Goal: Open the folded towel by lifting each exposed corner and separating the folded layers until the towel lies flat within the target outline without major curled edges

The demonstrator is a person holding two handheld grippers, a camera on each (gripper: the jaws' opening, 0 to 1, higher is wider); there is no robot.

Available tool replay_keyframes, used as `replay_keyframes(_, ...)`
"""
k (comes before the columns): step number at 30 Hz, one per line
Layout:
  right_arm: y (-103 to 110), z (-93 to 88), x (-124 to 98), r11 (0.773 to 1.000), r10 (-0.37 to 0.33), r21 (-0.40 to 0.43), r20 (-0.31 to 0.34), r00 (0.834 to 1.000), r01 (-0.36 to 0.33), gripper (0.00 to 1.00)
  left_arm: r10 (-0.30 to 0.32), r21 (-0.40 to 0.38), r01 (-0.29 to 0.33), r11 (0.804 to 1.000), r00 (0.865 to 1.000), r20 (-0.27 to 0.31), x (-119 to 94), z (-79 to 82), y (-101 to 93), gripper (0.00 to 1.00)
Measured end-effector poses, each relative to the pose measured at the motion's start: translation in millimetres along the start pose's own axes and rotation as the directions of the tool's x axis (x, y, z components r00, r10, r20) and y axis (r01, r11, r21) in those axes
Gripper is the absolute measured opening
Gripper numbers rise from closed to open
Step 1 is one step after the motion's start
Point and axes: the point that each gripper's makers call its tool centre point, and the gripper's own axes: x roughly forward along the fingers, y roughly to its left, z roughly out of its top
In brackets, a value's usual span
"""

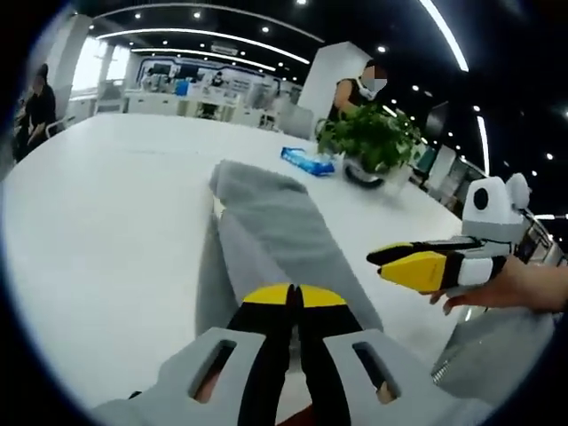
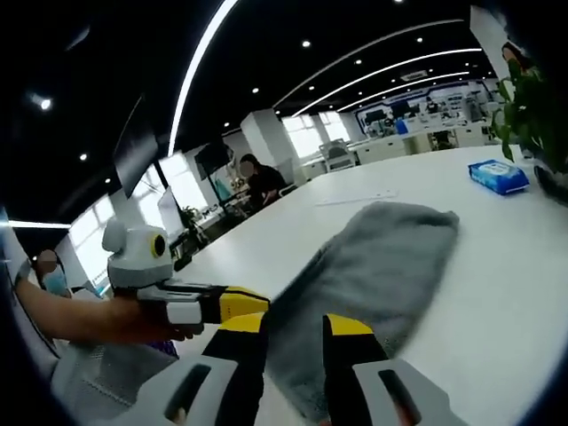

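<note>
Both views ride low and close over the white counter [image 1: 106, 222], looking along their own claws. They face the grey towel [image 1: 266, 222] from opposite sides, sharing it, the blue packet [image 2: 498, 175] and the potted plant [image 1: 371, 138].

The left gripper [image 1: 294, 297] hides the near end of the towel [image 1: 266, 226] at the bottom of the left gripper view, so contact cannot be told. In the right gripper view, the towel's near edge [image 2: 306, 373] is blurred between the right gripper's [image 2: 294, 326] jaws. The plant [image 2: 532, 98] is cut off at the right edge. The blue packet's [image 1: 307, 161] print is too small to read.
</note>
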Motion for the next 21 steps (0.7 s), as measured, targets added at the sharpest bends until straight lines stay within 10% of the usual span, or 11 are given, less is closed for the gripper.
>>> replay_keyframes(21, -17, 31.1, 30, 0.987, -0.020, 0.162, 0.041, 0.999, 0.014, 0.20, -0.156, 0.045, 0.155, 0.987, 0.987, 0.031, 2, 7.8, -36.6, 0.00)
